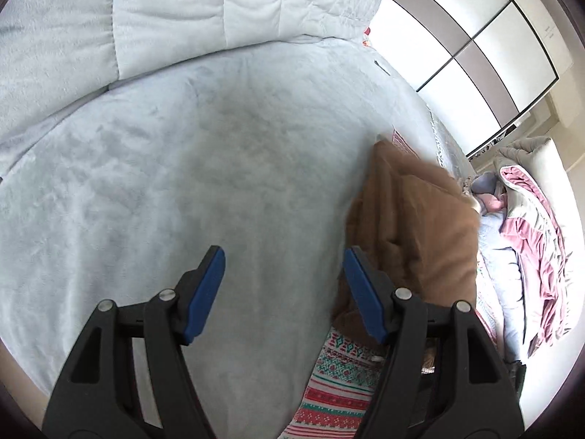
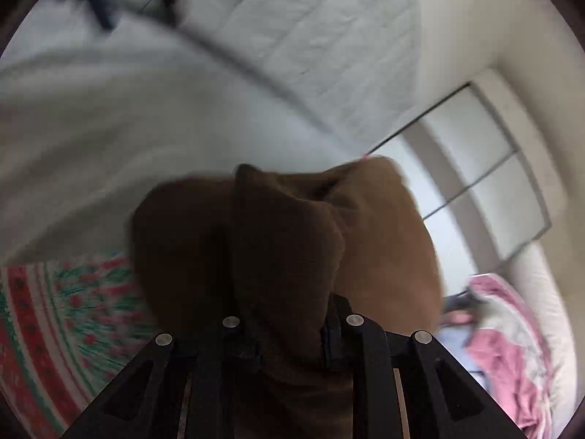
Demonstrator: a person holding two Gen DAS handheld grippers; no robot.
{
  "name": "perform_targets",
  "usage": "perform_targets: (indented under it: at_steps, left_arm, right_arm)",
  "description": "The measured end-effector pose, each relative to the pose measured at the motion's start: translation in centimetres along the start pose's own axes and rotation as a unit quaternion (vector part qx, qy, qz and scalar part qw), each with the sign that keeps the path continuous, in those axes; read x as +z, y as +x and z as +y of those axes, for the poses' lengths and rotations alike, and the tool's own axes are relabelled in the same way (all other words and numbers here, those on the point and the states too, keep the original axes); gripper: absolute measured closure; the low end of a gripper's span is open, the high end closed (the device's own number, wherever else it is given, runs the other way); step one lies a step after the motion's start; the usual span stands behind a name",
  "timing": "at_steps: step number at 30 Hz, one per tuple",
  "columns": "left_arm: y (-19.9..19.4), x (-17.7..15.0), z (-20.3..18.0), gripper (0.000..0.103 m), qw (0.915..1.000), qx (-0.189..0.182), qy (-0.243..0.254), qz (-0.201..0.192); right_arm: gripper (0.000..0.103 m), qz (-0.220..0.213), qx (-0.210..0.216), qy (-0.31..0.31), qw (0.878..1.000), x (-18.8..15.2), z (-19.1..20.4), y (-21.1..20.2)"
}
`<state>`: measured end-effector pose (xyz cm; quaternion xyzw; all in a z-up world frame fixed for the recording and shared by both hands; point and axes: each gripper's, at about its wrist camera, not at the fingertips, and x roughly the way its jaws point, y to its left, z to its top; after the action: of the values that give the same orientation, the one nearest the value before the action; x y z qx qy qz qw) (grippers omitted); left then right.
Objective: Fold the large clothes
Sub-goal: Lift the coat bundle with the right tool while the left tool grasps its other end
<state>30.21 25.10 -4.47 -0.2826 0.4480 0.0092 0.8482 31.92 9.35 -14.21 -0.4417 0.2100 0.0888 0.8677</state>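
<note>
The left claw stands wide apart and empty above the plush pale-blue bed cover. The right claw is clenched on a thick fold of the soft brown garment, which bulges over its fingers. The left view alone shows the garment hanging over a patterned knit cloth; the right view is blurred.

free: grey bed cover | blocked right: brown garment, patterned cloth
</note>
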Motion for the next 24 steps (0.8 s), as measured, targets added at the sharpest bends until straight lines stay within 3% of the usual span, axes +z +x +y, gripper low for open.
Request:
perform_targets:
  at_steps: [5,7,9,12,16,19,22,24]
  left_arm:
    - [0.6,0.2,-1.3,0.034,0.9998,-0.007,0.015,0.006]
    - [0.9,0.1,-2.0,0.034,0.9997,-0.009,0.018,0.01]
    - [1.2,-0.1,-2.6,0.034,0.9996,-0.011,0.023,0.012]
    - [1.6,-0.8,-3.9,0.034,0.9988,-0.021,0.039,0.019]
    - [2.4,-2.2,-7.1,0.034,0.9942,-0.064,0.079,0.035]
    - [3.0,-3.2,-9.7,0.03,0.99,-0.082,0.107,0.041]
    - [3.8,-3.9,-12.0,0.026,0.988,-0.072,0.131,0.038]
    - [4.8,-4.4,-13.4,0.026,0.9858,-0.049,0.156,0.036]
  right_arm:
    - [0.075,0.001,0.053,0.074,0.996,-0.1,-3.9,-0.6]
    - [0.065,0.007,0.094,0.078,0.992,-0.3,-5.5,-1.1]
    - [0.036,0.005,0.116,0.088,0.989,-0.6,-7.1,-1.4]
    - [0.025,-0.012,0.089,0.077,0.993,-2.1,-8.7,-4.1]
    - [0.022,0.006,0.02,0.03,0.999,-6.7,-9.4,-4.5]
    - [0.022,0.026,0.001,0.037,0.999,-10.1,-9.8,-4.7]
    - [0.024,0.027,-0.016,0.037,0.999,-10.7,-9.6,-3.6]
    - [0.039,0.02,-0.016,0.035,0.999,-10.5,-9.2,-3.0]
